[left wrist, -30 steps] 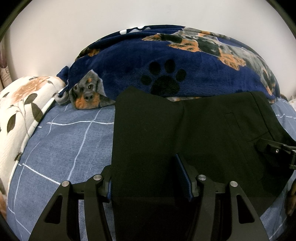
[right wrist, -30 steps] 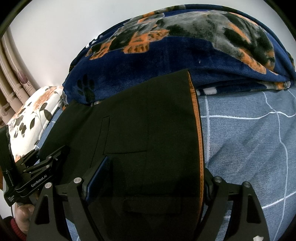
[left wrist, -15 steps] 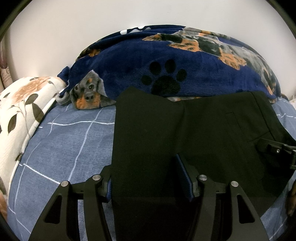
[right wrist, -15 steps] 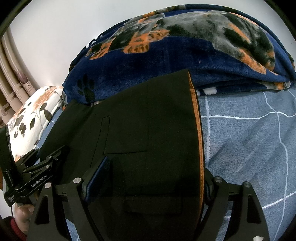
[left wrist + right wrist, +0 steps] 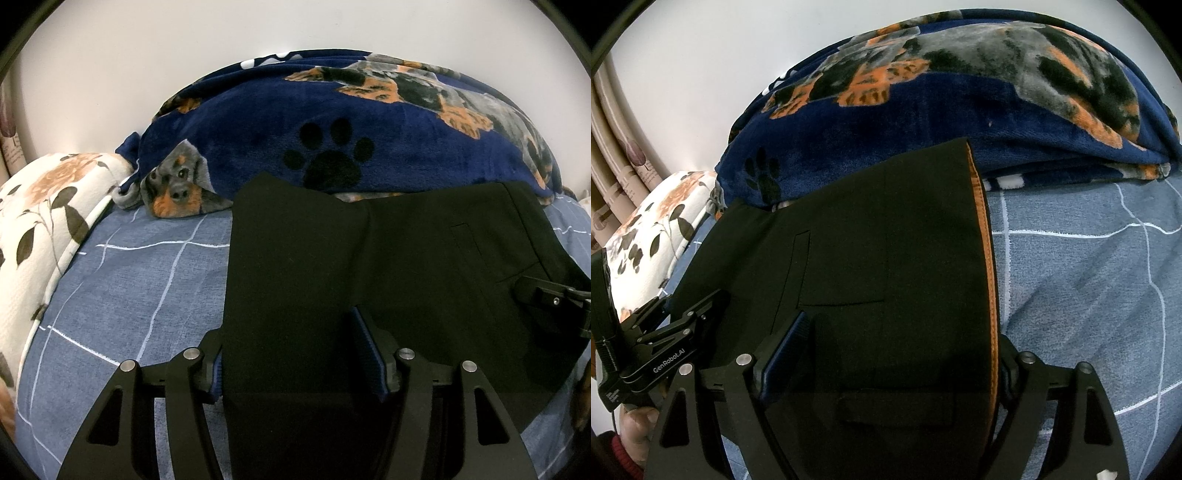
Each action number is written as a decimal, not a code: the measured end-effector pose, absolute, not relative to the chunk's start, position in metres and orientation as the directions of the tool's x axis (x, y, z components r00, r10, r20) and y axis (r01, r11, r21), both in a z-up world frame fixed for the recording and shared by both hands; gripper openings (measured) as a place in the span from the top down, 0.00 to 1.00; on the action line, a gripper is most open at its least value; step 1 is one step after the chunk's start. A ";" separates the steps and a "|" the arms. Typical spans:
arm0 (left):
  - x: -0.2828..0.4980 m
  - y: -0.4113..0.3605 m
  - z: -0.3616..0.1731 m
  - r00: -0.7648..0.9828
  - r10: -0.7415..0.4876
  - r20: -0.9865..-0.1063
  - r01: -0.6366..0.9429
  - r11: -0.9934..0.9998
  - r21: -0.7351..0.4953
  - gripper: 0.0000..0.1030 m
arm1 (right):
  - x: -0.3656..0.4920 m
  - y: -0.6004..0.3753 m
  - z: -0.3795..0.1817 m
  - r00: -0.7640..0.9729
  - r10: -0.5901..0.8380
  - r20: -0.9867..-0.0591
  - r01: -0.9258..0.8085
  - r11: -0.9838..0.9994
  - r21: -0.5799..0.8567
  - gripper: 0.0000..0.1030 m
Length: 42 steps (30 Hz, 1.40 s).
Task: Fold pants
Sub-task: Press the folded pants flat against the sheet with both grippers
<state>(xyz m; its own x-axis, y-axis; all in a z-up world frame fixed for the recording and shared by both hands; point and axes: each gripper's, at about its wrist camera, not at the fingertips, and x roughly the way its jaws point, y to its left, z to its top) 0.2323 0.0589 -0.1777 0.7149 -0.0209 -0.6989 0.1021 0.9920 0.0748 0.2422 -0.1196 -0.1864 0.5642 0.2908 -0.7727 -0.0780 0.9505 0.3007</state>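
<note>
The black pants [image 5: 369, 266] lie folded on the blue checked bedsheet [image 5: 140, 280]; their orange-lined waistband edge [image 5: 982, 236] shows in the right wrist view, where the pants [image 5: 879, 258] fill the middle. My left gripper [image 5: 295, 354] has its jaws apart with the near fabric edge lying between them. My right gripper [image 5: 897, 354] also has its jaws apart around the near fabric edge by the waistband. Whether either one pinches the cloth cannot be made out. The right gripper shows at the right edge of the left wrist view [image 5: 554, 295], and the left gripper in the right wrist view [image 5: 665, 343].
A navy dog-print blanket [image 5: 369, 122] is bundled behind the pants against a white wall. A floral pillow [image 5: 44, 214] lies at the left. A curtain [image 5: 617, 177] hangs at the far left. The sheet also shows to the right of the pants [image 5: 1089, 277].
</note>
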 end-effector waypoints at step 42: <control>0.232 0.059 -0.178 0.717 -0.012 -0.697 0.096 0.992 0.082 0.41 | 0.246 -0.119 -0.190 0.575 0.275 -0.771 -0.078 0.956 0.283 0.14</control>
